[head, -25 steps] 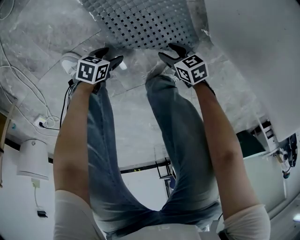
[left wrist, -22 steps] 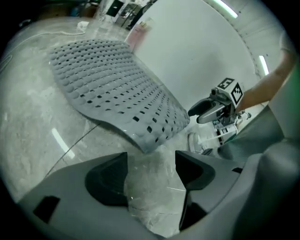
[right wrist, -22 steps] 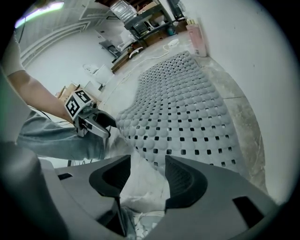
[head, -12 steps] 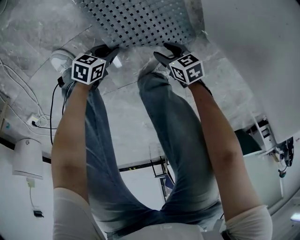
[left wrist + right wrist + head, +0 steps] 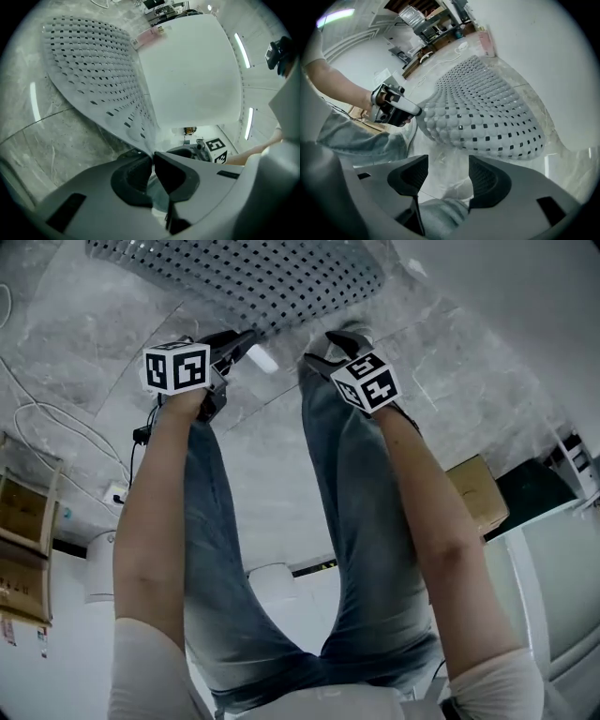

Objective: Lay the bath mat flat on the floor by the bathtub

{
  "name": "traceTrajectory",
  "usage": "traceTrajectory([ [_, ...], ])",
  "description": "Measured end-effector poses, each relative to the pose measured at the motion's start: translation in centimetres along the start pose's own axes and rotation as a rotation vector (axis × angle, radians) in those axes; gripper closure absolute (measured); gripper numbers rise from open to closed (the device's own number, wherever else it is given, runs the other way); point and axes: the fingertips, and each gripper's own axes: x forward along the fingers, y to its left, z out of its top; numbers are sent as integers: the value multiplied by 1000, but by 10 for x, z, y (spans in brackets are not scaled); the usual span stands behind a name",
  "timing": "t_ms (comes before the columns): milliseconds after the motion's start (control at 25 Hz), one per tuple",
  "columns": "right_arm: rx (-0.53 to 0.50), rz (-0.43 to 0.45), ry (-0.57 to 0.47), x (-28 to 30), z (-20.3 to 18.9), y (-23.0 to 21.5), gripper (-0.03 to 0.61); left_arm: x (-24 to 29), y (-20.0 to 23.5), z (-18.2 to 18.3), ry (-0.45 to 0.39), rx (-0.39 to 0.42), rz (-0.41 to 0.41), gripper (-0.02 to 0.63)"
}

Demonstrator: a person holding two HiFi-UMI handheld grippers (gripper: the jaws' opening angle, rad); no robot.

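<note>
The grey perforated bath mat [image 5: 253, 277] lies on the marble floor beside the white bathtub [image 5: 506, 296]. My left gripper [image 5: 246, 341] has just been closing and is shut on the mat's near edge. In the left gripper view that edge [image 5: 136, 126] runs up out of the pinched jaws [image 5: 153, 161], and the mat's near left corner is lifted and curled [image 5: 440, 122]. My right gripper [image 5: 447, 176] has just been opening. It hovers short of the mat's near edge with nothing between its fingers. The left gripper [image 5: 393, 110] shows at the mat's corner in the right gripper view.
The person's jeans legs [image 5: 347, 521] stand right under both grippers. A pink bottle [image 5: 150, 35] lies at the mat's far end by the tub [image 5: 192, 70]. Cables [image 5: 37, 418] trail over the floor at left, and a cardboard box [image 5: 478, 493] sits at right.
The left gripper has shut on the mat's near edge and risen, lifting that corner. The right gripper has shifted sideways and stands wider.
</note>
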Motion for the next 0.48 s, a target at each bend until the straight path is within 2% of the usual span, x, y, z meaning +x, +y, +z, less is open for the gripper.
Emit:
traceTrajectory([
  [160, 126, -89, -93, 15, -5, 18, 264, -5, -11, 5, 7, -47, -43, 583],
  [360, 313, -187, -235, 38, 2, 45, 230, -14, -21, 9, 101, -7, -48, 583],
  [480, 400, -237, -337, 44, 14, 48, 222, -18, -33, 14, 114, -20, -75, 584],
])
